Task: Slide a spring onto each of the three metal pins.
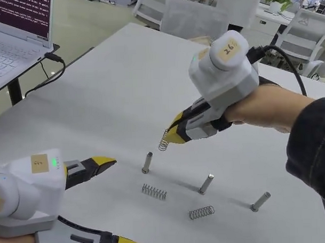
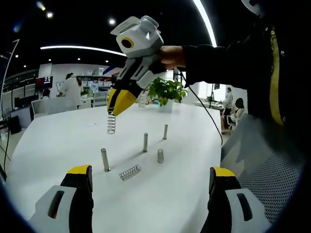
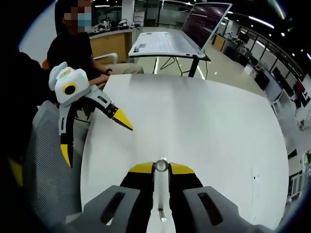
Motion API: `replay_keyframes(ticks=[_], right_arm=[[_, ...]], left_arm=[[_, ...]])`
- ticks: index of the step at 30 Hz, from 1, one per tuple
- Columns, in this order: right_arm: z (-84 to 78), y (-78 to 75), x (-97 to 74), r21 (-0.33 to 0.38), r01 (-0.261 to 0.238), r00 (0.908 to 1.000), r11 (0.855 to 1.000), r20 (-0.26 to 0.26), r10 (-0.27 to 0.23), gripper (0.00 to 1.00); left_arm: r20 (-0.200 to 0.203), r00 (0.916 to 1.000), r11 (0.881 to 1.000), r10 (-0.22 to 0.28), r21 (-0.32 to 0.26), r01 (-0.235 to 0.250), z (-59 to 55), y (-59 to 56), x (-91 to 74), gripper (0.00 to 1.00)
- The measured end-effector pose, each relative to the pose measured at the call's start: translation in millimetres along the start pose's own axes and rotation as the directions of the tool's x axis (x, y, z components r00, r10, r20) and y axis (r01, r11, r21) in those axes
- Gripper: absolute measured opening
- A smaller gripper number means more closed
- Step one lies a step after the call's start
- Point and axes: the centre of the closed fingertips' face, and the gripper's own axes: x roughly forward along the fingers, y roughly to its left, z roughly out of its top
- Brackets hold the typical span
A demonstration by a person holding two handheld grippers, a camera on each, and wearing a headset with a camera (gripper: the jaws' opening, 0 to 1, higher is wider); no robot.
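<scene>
The table [image 1: 113,86] is smooth, matt white; the pins [image 1: 206,183], lower centre, are bright bare metal; the springs [image 1: 154,192] are shiny wire; the right-edge sleeve [image 1: 313,148] is dark cloth.

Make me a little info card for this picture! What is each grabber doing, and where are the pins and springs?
right gripper: jaws shut on the held spring
held spring: hangs over the first pin, not on it yet
left gripper: jaws open, holding nothing
pins, left to right in the head view: first pin, second pin, third pin; all stand bare on the white table
springs lying flat on the table: loose spring, other loose spring, both near the pins
</scene>
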Motion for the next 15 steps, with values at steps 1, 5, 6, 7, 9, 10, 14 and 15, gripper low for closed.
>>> replay_keyframes(ticks=[1,5,6,7,9,10,14,15], right_arm=[[1.3,0.1,1.9,0.001,-0.004,1.0,1.0,0.003,0.004,0.08],[1.6,-3.4,12.5,0.0,-0.012,0.9999,1.0,-0.002,0.012,0.08],[1.1,-3.5,14.3,-0.001,-0.014,0.9999,1.0,-0.004,0.014,0.08],[0.4,-3.7,16.0,0.003,-0.017,0.9998,1.0,-0.006,0.017,0.08],[0.8,-5.0,18.1,0.005,-0.017,0.9998,1.0,-0.006,0.017,0.08],[0.5,-5.0,19.6,0.009,-0.02,0.9998,1.0,-0.008,0.02,0.08],[-1.0,-5.1,24.6,0.013,-0.026,0.9995,1.0,-0.015,0.026,0.08],[-1.6,-5.0,26.3,0.013,-0.028,0.9994,1.0,-0.019,0.028,0.08]], left_arm=[[0.001,1.0,1.0,0.001,-0.002,-0.001,0.0,0.3,-0.1,0.98],[0.001,1.0,1.0,0.004,-0.008,-0.004,-1.5,1.4,-1.2,0.97],[0.001,1.0,1.0,0.006,-0.007,-0.006,-1.8,1.7,-1.4,0.97],[0.001,1.0,1.0,0.007,-0.008,-0.007,-2.0,1.9,-1.6,0.97],[0.002,0.9999,1.0,0.011,-0.011,-0.011,-2.5,2.8,-2.1,0.97],[0.004,0.9999,1.0,0.012,-0.013,-0.012,-2.7,3.3,-2.3,0.97],[0.003,0.9999,1.0,0.014,-0.015,-0.014,-3.8,4.6,-2.5,0.97],[0.004,0.9999,1.0,0.015,-0.017,-0.015,-3.9,5.0,-2.6,0.97]])
